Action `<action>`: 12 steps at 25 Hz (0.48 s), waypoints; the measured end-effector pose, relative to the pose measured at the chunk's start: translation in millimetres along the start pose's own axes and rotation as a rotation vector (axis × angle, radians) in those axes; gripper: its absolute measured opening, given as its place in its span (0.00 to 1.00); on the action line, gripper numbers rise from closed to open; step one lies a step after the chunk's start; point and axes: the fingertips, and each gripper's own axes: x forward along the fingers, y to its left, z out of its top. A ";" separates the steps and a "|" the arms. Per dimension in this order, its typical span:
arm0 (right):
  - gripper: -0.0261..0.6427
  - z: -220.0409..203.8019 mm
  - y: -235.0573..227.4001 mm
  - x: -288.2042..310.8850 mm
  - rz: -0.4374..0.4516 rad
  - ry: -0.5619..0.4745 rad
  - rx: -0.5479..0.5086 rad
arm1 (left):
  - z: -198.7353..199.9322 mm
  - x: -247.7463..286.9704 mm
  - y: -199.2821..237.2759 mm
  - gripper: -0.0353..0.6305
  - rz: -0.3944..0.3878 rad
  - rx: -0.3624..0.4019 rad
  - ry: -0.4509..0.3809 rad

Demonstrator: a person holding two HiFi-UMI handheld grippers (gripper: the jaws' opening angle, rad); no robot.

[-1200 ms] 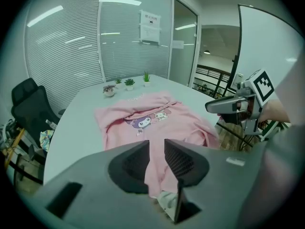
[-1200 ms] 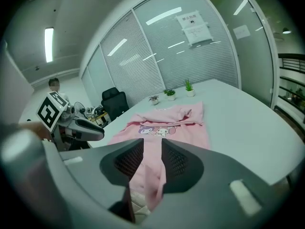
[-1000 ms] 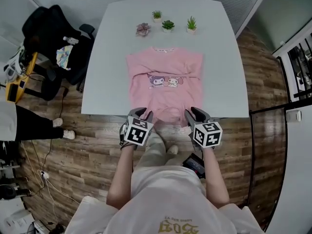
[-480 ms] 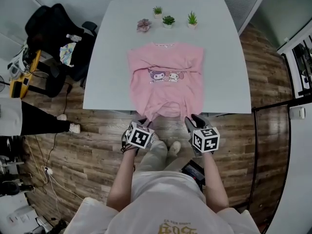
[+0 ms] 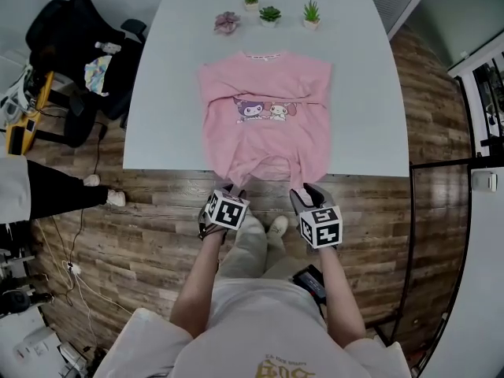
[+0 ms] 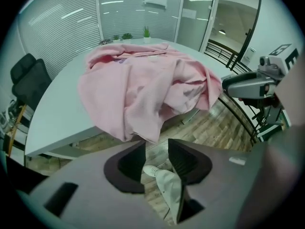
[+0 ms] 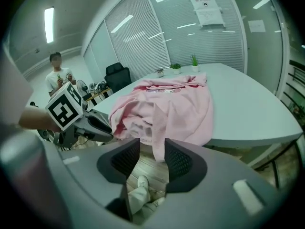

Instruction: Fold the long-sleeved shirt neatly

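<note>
Two grippers, both spread, neither clamping cloth. Your left gripper (image 5: 229, 191) sits just off the near edge of the white surface (image 5: 157, 93). Its jaws have just been opening. In the left gripper view a hanging corner of the pink long-sleeved shirt (image 5: 264, 124) ends right at the jaw tips, and the floor (image 6: 200, 128) and your shoe (image 6: 151, 170) show through the gap. Your right gripper (image 5: 303, 197) is beside it, jaws also just opening. A strip of the shirt dangles into that gap, not squeezed. The shirt lies print-up mid-surface, collar toward the far edge, bottom part bunched and draped over the near edge. Four small potted plants (image 5: 270, 12) sit in a row past the collar.
</note>
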 end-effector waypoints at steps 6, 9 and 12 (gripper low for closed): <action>0.30 -10.4 -2.1 6.2 -0.065 0.019 -0.008 | -0.7 18.6 12.5 0.24 0.039 -0.024 0.000; 0.30 -13.7 -1.3 10.7 -0.084 0.033 -0.013 | 1.1 16.5 16.1 0.10 0.059 -0.009 -0.014; 0.30 -12.7 7.0 16.5 -0.080 0.041 -0.033 | -1.9 11.4 16.7 0.09 0.036 -0.033 -0.017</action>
